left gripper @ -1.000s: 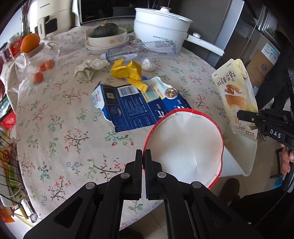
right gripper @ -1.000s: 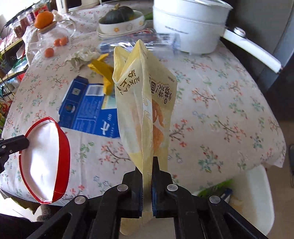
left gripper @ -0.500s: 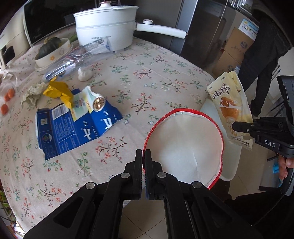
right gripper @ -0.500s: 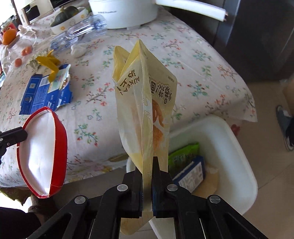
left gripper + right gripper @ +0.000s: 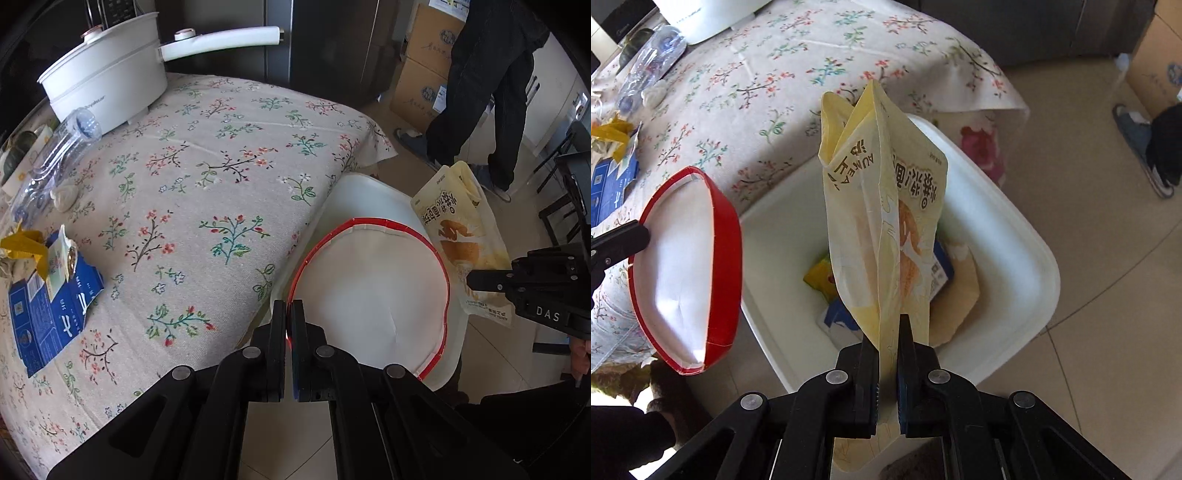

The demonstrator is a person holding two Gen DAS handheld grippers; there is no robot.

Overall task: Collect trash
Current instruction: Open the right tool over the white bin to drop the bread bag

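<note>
Beside the counter [image 5: 229,155] edge, a white bin [image 5: 1027,258] holds wrappers. Above it, the right claw [image 5: 887,332] grips a yellow pouch [image 5: 886,206]; the left claw [image 5: 288,317] pinches a red-rimmed paper bowl [image 5: 369,288].

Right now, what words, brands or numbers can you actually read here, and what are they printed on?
"DAS": on the right gripper.
"AUKEA": upside down on the yellow snack bag, beside large Chinese characters.
White pot: small brand print, too blurred.
Blue carton: white characters, too small.
Cardboard boxes: print unreadable.
</note>
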